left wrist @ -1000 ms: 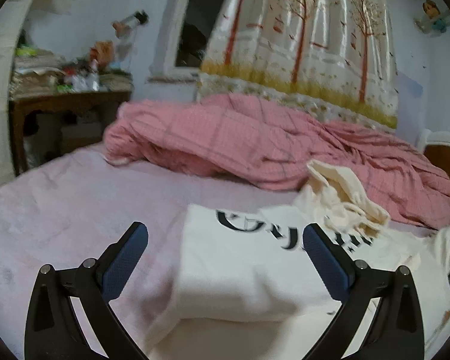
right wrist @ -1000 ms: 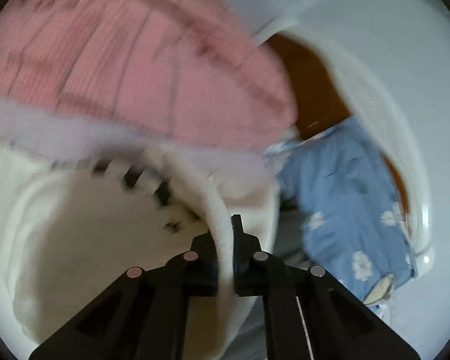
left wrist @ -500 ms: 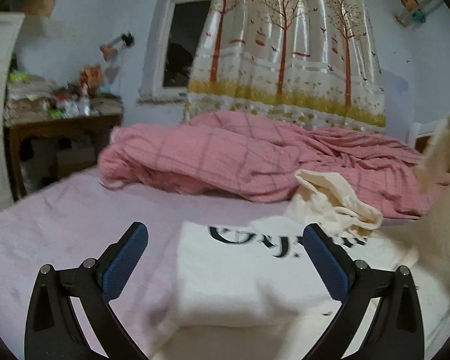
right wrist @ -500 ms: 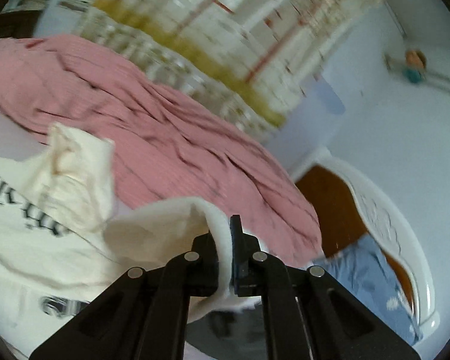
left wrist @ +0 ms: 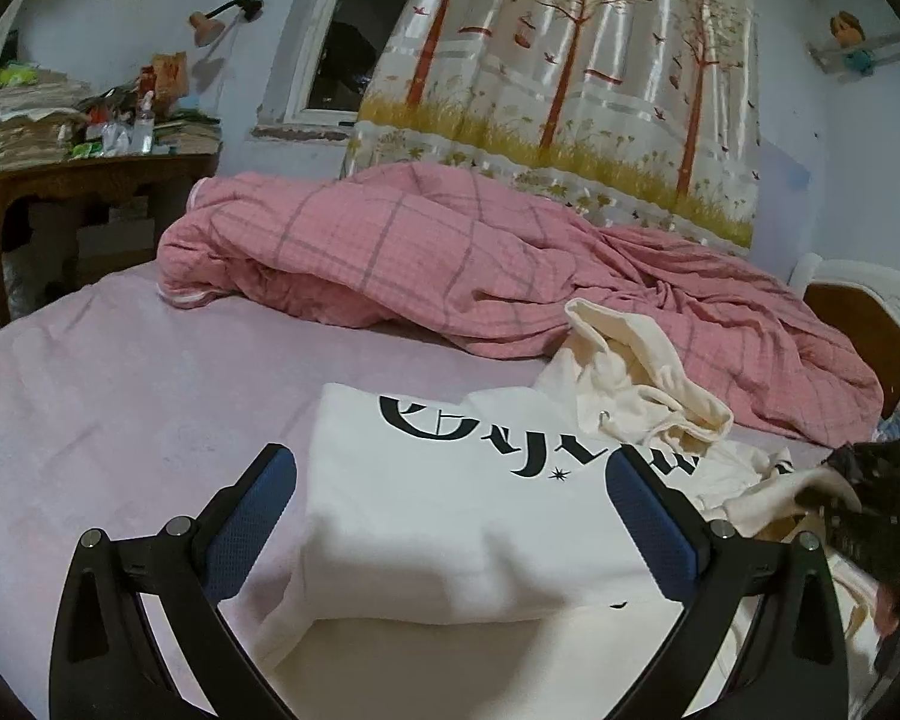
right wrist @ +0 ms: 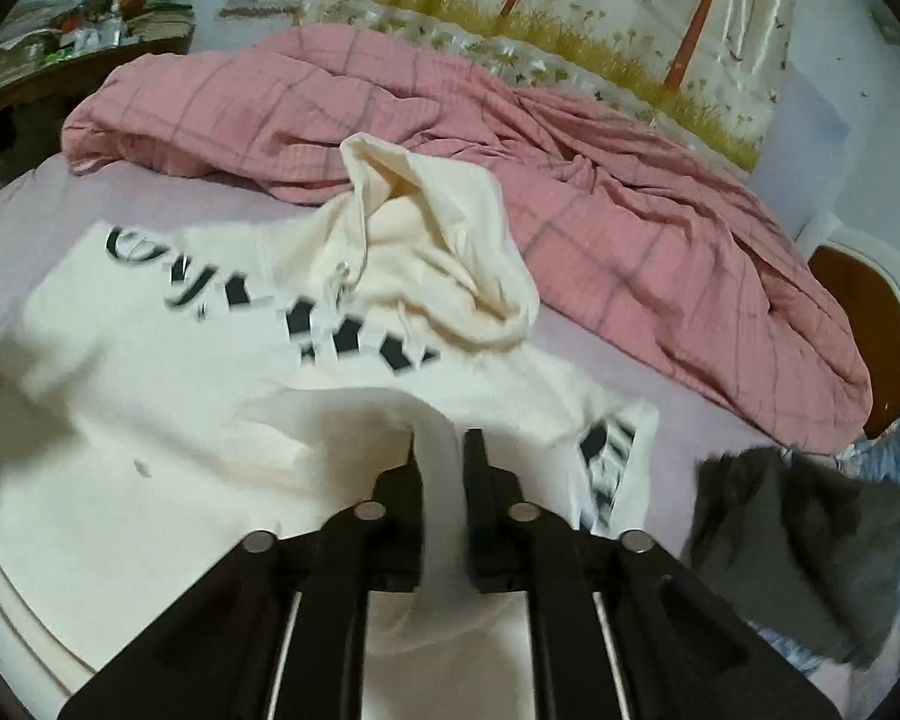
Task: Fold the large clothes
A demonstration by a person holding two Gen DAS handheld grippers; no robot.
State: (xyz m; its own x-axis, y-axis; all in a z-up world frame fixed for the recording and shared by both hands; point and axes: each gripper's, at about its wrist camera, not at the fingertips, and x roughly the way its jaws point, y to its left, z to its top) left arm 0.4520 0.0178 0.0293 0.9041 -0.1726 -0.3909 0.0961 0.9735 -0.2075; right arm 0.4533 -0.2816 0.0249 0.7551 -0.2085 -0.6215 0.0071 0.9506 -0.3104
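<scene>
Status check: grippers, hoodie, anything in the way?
Left gripper open, empty, above the hoodie. Right gripper shut on a hoodie fold. Pink quilt and dark cloth nearby, not blocking.

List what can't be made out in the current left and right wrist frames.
- Hoodie print: blurred in the right wrist view; in the left, the hood covers its end.
- Right claw: cloth fills the gap; whether it pinches or has let go, unclear.
- Hoodie's near hem: cut off by the bottom edge, both views.
- Dark cloth, right wrist: blurred, unidentifiable.
- Desk clutter, left wrist: too small.
</scene>
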